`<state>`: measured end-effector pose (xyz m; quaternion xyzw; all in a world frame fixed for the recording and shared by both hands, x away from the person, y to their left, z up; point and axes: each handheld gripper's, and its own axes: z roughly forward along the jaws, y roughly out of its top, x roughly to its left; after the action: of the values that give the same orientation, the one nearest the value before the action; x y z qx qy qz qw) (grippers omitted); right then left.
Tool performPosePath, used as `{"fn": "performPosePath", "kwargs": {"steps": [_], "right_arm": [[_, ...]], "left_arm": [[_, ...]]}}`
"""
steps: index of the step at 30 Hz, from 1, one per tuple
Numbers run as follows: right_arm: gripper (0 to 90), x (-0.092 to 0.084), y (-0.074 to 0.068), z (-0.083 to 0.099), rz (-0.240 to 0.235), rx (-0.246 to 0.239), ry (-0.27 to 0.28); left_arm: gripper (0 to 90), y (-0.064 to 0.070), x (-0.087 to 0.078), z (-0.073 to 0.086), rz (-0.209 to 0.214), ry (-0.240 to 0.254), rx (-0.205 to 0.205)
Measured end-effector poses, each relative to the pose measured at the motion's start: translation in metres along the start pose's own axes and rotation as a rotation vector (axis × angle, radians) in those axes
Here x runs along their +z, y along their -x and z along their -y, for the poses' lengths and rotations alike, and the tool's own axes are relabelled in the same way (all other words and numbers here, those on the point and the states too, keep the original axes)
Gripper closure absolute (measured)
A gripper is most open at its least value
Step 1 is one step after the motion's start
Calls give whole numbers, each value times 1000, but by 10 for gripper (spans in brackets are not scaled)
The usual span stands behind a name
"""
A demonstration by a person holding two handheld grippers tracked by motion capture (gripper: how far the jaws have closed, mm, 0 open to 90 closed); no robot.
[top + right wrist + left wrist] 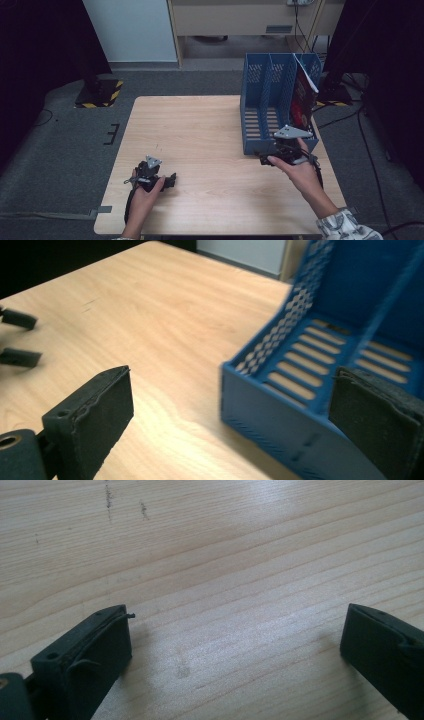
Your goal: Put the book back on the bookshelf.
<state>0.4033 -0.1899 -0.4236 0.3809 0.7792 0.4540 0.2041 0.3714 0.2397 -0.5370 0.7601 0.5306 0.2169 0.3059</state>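
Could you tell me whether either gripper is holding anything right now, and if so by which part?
Nothing is held: the left gripper is open over bare table, and the right gripper is open beside the blue file rack.

- A light wooden table (200, 130) stands on grey carpet (65, 150).
- Yellow-and-black hazard tape (116, 93) marks a dark base beyond the table's far left corner.
- Black cables (367, 145) trail along the floor at right.
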Motion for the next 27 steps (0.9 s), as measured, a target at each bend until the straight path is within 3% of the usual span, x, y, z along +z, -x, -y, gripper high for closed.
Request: {"fn": "performPosePath", "kwargs": {"steps": [8,21,27], "right_arm": [[50,22,-25,13,-47,-31,-47],[52,42,-44,44,-96,-48,-134],[58,65,-56,63,-108,-63,-208]], "left_arm": [[0,0,0,0,0,0,0],[0,0,0,0,1,0,1],[0,0,0,0,1,0,1]]}}
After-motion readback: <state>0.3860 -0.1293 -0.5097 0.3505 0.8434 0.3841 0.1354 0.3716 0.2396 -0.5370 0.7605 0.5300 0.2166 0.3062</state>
